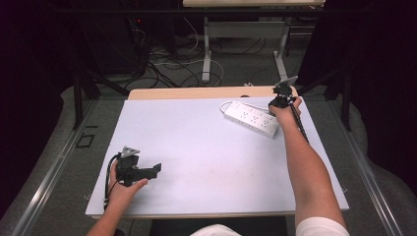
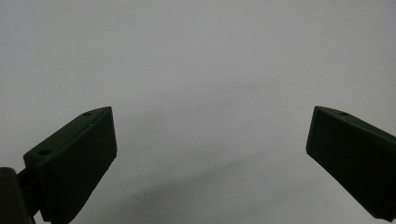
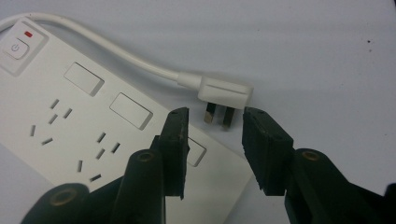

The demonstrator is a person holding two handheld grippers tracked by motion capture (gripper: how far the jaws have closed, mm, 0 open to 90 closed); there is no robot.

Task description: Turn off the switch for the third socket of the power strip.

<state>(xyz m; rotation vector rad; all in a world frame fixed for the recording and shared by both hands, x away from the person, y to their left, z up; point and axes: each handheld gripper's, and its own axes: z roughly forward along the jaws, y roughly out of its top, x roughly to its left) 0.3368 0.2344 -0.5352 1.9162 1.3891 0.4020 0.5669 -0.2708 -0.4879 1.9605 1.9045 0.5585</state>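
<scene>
Far across the white surface (image 1: 206, 147), near its right back corner, the power strip (image 1: 251, 118) is laid flat, with its white plug (image 3: 224, 91) resting just beside its long edge, prongs turned toward the right gripper (image 3: 215, 128). That gripper's fingers are held apart, poised just short of the plug, with nothing pressed between them. The left gripper (image 1: 142, 170) is rested near the front left edge, its fingers (image 2: 74, 163) spread wide over bare surface.
</scene>
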